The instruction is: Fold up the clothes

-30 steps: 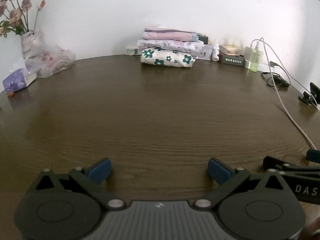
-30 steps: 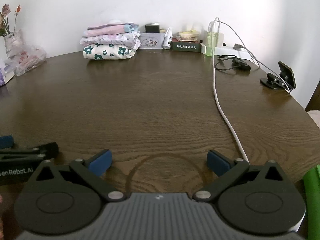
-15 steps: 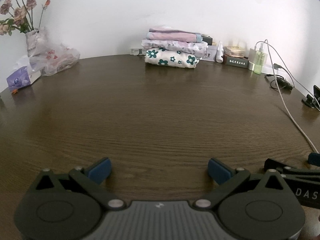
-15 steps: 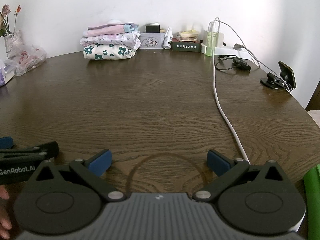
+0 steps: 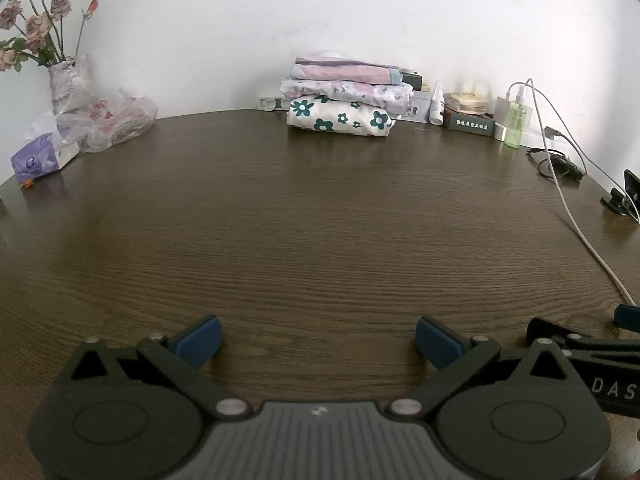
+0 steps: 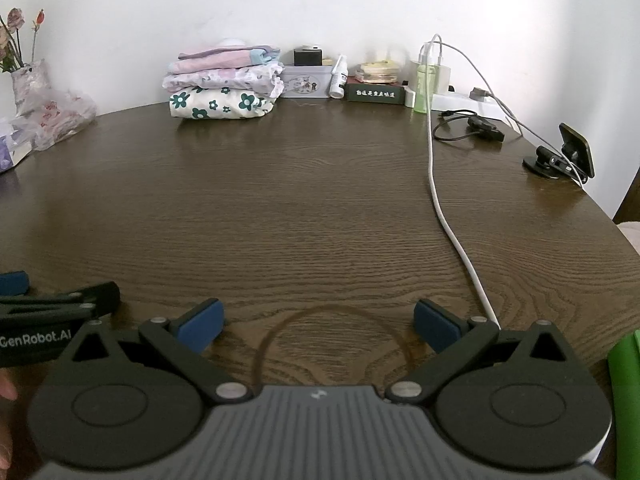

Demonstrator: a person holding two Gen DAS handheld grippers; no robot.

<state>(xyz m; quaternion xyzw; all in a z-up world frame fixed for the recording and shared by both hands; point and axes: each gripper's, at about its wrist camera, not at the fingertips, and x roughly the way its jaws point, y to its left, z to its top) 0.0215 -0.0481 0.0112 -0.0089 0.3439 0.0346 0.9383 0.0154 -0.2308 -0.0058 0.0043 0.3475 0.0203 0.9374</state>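
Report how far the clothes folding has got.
Done: three folded garments sit in a stack at the far edge of the table, a floral piece at the bottom. In hand: nothing. The left gripper and right gripper are both open and empty over bare wood near the front edge. Left: no unfolded clothing shows in either view, so I cannot tell whether more remains.

folded clothes (image 5: 344, 100) stacked, seemingly three, table's far edge
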